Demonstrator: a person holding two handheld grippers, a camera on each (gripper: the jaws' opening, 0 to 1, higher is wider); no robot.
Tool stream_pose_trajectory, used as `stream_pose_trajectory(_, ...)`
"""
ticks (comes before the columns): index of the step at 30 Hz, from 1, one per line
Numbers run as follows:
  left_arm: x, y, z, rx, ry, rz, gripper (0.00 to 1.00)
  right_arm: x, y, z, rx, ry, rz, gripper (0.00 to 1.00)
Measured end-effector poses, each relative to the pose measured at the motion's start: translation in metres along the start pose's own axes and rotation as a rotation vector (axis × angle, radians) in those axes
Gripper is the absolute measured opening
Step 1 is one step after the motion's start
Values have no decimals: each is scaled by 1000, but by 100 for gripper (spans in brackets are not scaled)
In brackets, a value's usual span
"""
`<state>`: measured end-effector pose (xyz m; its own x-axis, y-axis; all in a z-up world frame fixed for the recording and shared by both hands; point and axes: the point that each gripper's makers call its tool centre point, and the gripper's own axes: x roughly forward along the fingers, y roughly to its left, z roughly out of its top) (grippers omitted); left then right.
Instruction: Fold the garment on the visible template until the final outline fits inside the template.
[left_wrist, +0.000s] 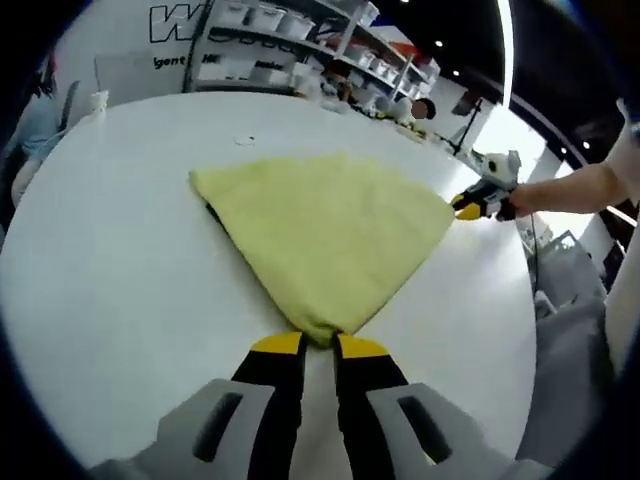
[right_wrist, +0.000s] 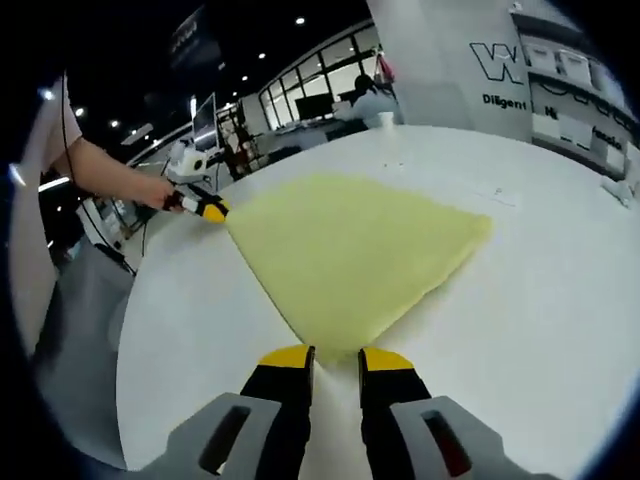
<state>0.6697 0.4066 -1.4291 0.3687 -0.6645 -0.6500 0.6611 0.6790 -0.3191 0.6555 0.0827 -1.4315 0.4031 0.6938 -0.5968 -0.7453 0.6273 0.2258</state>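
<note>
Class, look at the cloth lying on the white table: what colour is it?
The cloth is plain pale yellow; the left gripper view shows it best.

garments: one yellow garment (left_wrist: 325, 235) lying on the table | tables: one white table (left_wrist: 110, 270) | grippers: two, left gripper (left_wrist: 318, 345) and right gripper (right_wrist: 336, 353), each at a corner of the garment | shelving units: one shelving unit (left_wrist: 300, 45) beyond the table's far edge
</note>
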Motion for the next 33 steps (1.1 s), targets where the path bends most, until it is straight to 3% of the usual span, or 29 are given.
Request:
stream_pose_trajectory(3,1,0,0,24,2,-6,8,2,5,-2,-61,28,27,12)
stream_pose_trajectory(10,1,3,1,40,-1,-9,3,-2,5,-6,-102,57,51,0)
stream_pose_trajectory(18,-3,6,0,52,3,-4,1,-8,3,-14,-139,90,68,0)
stream_pose_trajectory(22,-5,6,0,49,1,-9,1,-13,0,-12,-113,76,65,0)
stream_pose_trajectory(27,-4,5,-1,36,2,-4,1,-3,0,-8,-173,87,59,6)
stream_pose_trajectory(33,-3,5,-1,33,2,-3,1,2,4,-4,-250,109,89,3)
